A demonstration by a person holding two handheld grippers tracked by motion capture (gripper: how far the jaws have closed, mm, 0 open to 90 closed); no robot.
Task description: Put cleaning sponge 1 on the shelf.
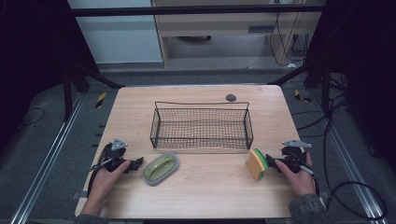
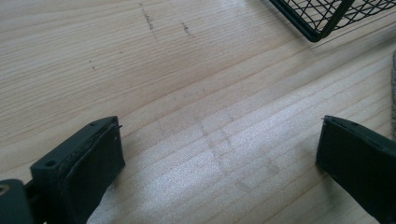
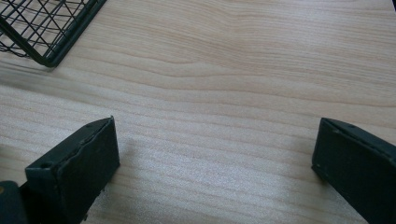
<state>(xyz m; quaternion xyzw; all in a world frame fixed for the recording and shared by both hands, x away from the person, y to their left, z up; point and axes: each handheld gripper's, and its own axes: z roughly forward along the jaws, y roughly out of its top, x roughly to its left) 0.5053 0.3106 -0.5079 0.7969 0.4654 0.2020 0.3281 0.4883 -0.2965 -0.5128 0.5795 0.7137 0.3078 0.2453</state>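
Wooden table (image 1: 205,184), soap dish (image 1: 161,168) just beside left tool (image 1: 137,164), sponge (image 1: 256,164) just beside right tool (image 1: 271,162)

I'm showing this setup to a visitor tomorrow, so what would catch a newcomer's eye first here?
The black wire basket stands in the middle of the wooden table with nothing in it. In front of it lie a green soap dish near the left claw and a yellow-and-green sponge standing on edge by the right claw. Both claws rest low at the table's near corners with jaws wide open, holding nothing.
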